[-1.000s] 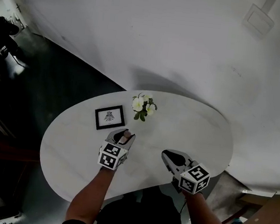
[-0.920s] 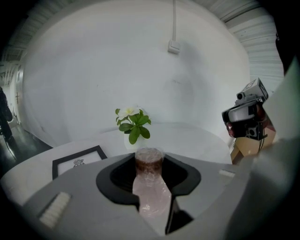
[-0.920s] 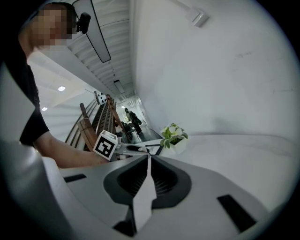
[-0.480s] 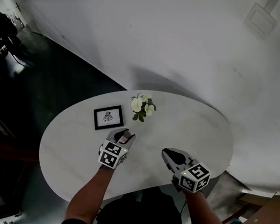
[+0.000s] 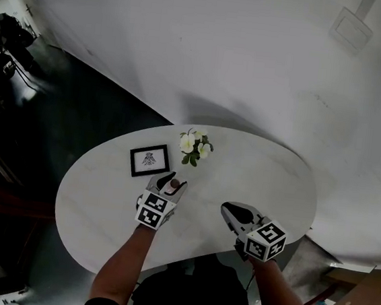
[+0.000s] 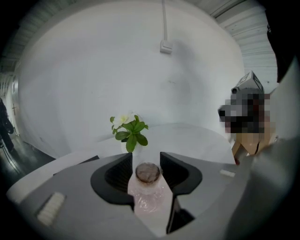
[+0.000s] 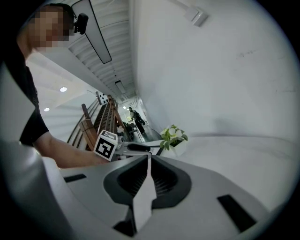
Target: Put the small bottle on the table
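- Right gripper (image 7: 147, 164): jaws together, empty
- Left gripper (image 5: 170, 183): jaws opening around small clear brown-capped bottle (image 6: 148, 185)
- Bottle appears to stand on white oval table (image 5: 263, 169); release step in hand
- Next move, as judged: straight withdrawal without tipping it

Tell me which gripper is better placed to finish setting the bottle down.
Left. The left gripper has the bottle between its opening jaws over the table; it likely just needs to back away. The right gripper is shut, empty and apart.
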Motion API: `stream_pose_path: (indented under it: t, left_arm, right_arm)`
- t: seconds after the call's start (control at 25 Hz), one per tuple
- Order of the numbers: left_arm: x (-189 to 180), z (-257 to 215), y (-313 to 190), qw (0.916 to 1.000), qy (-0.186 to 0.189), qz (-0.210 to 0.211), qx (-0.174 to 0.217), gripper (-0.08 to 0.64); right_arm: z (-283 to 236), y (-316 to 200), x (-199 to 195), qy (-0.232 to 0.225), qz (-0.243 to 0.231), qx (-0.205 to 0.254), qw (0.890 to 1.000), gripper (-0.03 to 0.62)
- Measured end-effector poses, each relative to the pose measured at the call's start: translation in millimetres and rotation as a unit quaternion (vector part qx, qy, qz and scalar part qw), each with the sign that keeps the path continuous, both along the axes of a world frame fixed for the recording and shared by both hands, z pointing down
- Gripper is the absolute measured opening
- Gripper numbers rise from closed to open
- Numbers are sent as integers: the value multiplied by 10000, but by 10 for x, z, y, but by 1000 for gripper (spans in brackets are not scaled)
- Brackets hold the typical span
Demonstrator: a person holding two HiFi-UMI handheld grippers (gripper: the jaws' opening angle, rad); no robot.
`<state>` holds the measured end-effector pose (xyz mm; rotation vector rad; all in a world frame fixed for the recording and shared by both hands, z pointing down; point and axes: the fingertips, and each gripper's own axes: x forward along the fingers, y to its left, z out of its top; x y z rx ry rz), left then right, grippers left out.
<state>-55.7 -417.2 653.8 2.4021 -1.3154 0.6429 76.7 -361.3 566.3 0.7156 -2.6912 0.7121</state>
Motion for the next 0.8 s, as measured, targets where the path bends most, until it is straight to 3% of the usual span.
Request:
stream_pose_path:
  t: [0.24, 0.48, 0.8]
  left_arm:
    - [-79, -150, 107, 9999, 27, 33, 104, 178]
    - [-217, -492, 224, 9976, 517, -106, 456, 181]
    - [-366, -846, 570, 9955, 466, 174, 811, 163]
  right_arm:
    - [-96, 65, -86, -39, -77, 87, 9999, 12]
    - [-192, 204, -223, -45, -124, 187, 9997, 12]
    - [-413, 413, -407, -112, 72, 461, 9988, 12]
